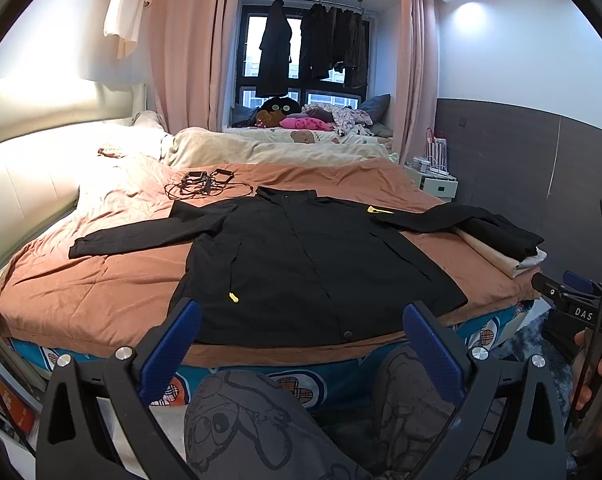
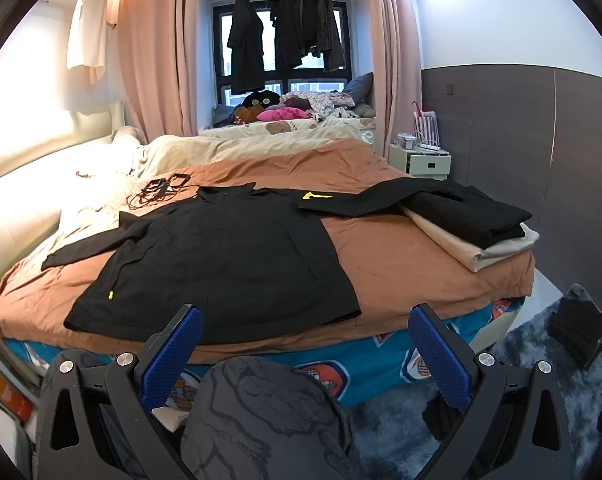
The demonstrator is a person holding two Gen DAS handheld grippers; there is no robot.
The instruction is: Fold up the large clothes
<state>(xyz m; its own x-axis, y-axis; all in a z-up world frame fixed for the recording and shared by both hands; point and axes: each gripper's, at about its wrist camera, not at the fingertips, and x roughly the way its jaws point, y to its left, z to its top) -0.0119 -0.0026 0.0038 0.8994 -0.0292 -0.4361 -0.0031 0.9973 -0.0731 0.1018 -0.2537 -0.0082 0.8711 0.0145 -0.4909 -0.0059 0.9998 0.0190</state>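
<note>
Pre-fold: black jacket [image 1: 301, 264] spread flat on bed [image 1: 101, 280], ahead of both tongs, left [image 1: 301, 344] and right [image 2: 305, 344], spread, empty. Next: pinch a sleeve, fold inward.

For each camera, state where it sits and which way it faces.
Left wrist: sits on the left tongs at the bed's foot, facing the black jacket head-on; own open blue fingers, patterned knees and the right tongs show.
Right wrist: sits on the right tongs, further right, facing the headboard end; jacket lies left, folded pile right; a knee shows.
Shared: jacket, brown bedspread, window.
</note>
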